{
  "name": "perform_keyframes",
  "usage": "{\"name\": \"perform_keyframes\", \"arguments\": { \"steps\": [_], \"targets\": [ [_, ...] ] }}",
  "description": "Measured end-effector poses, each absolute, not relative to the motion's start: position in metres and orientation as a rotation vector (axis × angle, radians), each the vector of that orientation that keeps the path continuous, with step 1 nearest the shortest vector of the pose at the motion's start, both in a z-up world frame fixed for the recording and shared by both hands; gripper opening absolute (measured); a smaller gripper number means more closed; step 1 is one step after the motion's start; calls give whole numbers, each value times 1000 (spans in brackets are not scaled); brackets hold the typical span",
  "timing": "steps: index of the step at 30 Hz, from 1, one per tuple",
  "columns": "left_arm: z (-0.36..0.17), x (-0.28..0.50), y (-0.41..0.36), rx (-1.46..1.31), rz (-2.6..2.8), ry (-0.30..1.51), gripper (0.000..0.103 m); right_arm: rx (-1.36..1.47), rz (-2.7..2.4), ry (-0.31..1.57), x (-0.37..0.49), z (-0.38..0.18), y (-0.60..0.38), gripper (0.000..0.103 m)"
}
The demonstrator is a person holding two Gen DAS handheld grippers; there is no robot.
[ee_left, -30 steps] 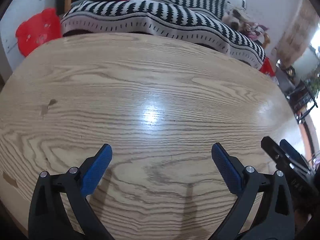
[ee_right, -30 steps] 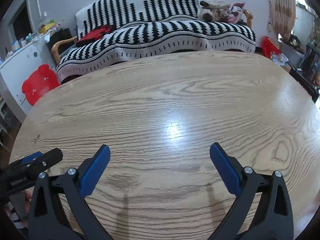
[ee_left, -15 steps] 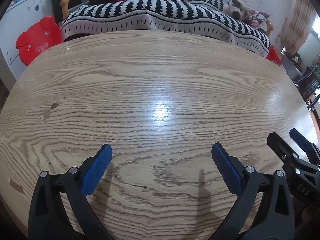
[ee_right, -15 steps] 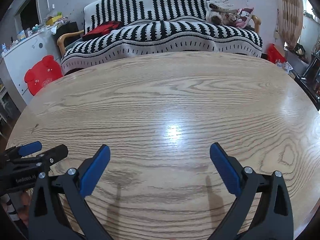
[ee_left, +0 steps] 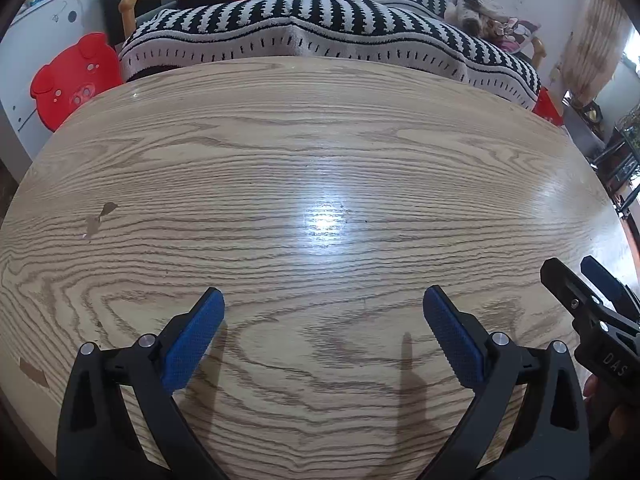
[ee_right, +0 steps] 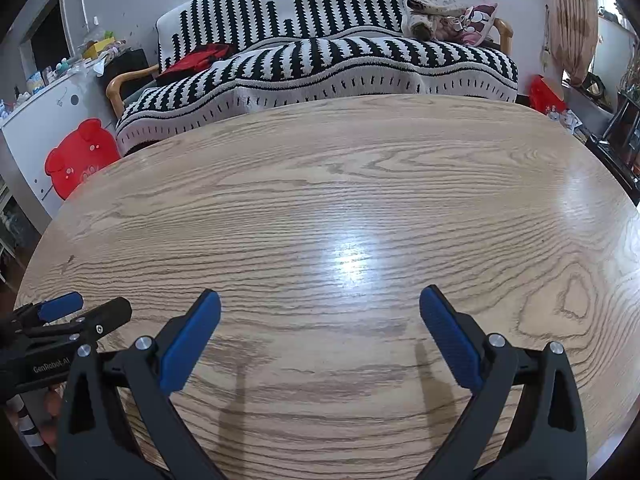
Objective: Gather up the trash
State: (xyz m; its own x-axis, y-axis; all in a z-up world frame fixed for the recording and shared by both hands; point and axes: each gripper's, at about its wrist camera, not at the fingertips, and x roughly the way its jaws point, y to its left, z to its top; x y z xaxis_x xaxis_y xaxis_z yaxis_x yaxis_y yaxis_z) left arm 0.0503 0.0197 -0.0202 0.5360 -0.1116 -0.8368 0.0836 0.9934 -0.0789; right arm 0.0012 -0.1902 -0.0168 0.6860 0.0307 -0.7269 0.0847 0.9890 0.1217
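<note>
No trash shows on the wooden table (ee_left: 320, 152) in either view. My left gripper (ee_left: 320, 320) hovers over the near edge, open, its blue pads wide apart with nothing between them. My right gripper (ee_right: 320, 320) is also open and empty, over the near edge of the same table (ee_right: 360, 184). In the left wrist view the right gripper (ee_left: 584, 280) appears at the right edge. In the right wrist view the left gripper (ee_right: 80, 312) appears at the lower left. A small chipped patch (ee_left: 98, 220) marks the tabletop at the left.
Behind the table stands a sofa with a black-and-white striped cover (ee_right: 320, 64), red clothing (ee_right: 196, 60) and a pile of cloth (ee_right: 440, 16) on it. A red pig-shaped stool (ee_right: 80, 156) leans on a white cabinet at left. Dark shelving (ee_right: 620, 132) is at right.
Both grippers have drawn back and tilted up a little, so more of the sofa and room shows. Both stay open and empty.
</note>
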Motion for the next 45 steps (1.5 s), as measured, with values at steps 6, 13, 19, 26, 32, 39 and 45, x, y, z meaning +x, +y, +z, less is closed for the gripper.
{"name": "perform_keyframes", "arguments": {
  "steps": [6,13,19,26,32,39,45],
  "targets": [
    [-20,50,20,-30,-115,998,97,148,-28,818,1,-17,-190,96],
    [-20,50,19,-21,-115,997,97,152,-28,818,2,-17,-190,96],
    [-20,50,19,-17,-115,995,97,152,-29,819,2,-18,-190,96],
    [-20,49,18,-7,-106,992,97,147,-27,818,1,-18,-190,96],
    [-21,49,16,-1,-100,989,97,149,-28,819,1,-18,-191,96],
    [-21,49,15,7,-97,987,97,146,-29,819,0,-18,-190,96],
    [-22,50,16,-2,-119,997,97,131,-36,817,1,-18,-187,96]
  ]
}}
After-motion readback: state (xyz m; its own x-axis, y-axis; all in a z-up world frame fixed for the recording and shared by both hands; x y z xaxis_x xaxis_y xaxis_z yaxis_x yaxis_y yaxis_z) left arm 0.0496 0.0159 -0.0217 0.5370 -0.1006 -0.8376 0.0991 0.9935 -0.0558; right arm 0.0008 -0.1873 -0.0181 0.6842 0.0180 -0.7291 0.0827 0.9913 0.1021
